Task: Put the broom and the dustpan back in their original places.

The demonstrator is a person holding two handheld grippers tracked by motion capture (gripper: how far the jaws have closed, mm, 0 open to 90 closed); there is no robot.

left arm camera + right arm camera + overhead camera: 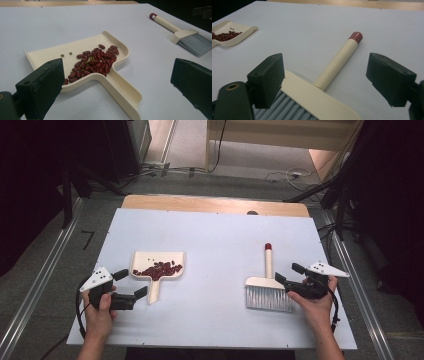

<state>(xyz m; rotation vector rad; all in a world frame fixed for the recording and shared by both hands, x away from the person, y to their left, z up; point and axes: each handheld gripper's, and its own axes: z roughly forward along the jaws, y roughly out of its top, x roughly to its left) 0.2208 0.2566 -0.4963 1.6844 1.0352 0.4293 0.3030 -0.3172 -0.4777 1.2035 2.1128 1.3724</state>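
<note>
Lengthwise, the brush (268, 282) runs near to far: its red-capped handle points away from the person and its grey bristles face the near edge of the table (215, 230). It lies on the right half of the white surface. One dustpan (156, 270) sits on the left half, its wide mouth to the far side and its short handle pointing near. A heap of red beans (159, 269) lies in the pan, too many and too bunched to count, with two small green bits beside them in the left gripper view.

Two grippers are in use, one in each hand. The left gripper (131, 287) hovers just near and left of the pan's handle; its jaws stand wide apart, gripping nothing, and the pan's handle runs between them in its own view. The right gripper (287, 276) sits at the brush's right side, just beside the head. Its jaws are also spread wide with nothing held; whether the lower jaw touches the head cannot be told.
</note>
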